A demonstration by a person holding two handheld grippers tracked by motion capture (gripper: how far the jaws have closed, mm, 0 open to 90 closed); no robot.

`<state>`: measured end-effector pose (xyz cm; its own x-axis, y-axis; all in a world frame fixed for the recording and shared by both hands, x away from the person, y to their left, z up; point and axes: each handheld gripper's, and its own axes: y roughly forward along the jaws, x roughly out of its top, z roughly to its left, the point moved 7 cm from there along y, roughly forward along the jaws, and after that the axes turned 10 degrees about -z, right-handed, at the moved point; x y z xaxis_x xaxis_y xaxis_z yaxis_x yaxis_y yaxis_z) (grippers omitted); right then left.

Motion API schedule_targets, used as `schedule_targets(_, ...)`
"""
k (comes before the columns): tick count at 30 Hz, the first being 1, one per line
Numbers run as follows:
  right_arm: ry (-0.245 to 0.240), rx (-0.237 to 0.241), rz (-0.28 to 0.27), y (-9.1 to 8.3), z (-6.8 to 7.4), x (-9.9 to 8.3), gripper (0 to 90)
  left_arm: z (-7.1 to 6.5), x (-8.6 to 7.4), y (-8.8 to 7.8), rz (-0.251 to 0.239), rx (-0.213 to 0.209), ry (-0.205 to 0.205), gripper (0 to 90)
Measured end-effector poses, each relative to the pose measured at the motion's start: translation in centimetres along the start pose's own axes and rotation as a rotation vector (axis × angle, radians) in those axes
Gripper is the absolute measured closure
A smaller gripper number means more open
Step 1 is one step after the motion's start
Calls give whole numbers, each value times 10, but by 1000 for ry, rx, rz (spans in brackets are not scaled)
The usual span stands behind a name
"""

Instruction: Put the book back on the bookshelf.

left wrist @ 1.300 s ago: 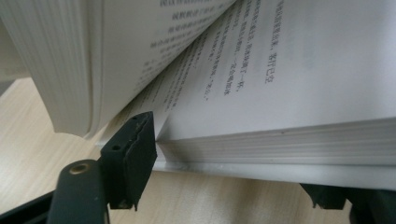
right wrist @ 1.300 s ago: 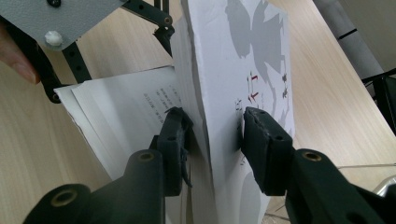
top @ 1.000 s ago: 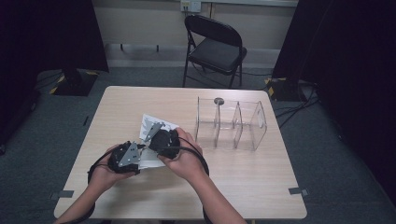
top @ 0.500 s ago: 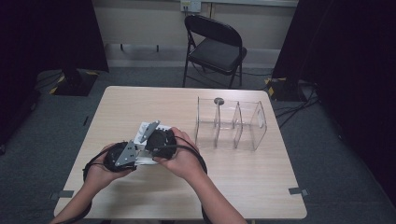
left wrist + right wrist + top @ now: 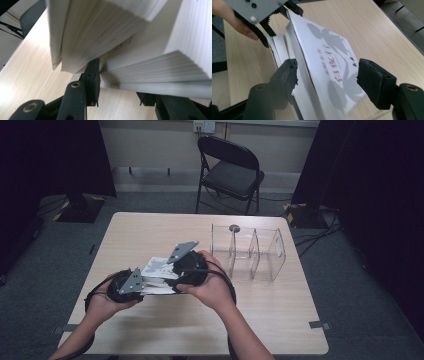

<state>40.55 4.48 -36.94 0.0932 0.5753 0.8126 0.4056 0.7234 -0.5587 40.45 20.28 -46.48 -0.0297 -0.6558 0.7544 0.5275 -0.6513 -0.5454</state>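
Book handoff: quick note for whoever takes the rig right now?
Left tool: closed on the book at one end, some pages caught between its pads; book held just above the table.
Right tool: jaws have just been opening; they straddle the book's other end, the right pad clear of the cover, contact at the left pad unclear.
Clear divided organizer stands on the table to the right; nothing visible in its compartments.
Done: book lifted, right grip released.
Left: probably regrip with the right tool and, likely, carry the book to the organizer.
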Motion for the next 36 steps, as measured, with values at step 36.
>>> schedule_targets(36,255,-50,41,0,-9,-178,277,27,26,-28,149,-138,-104,705)
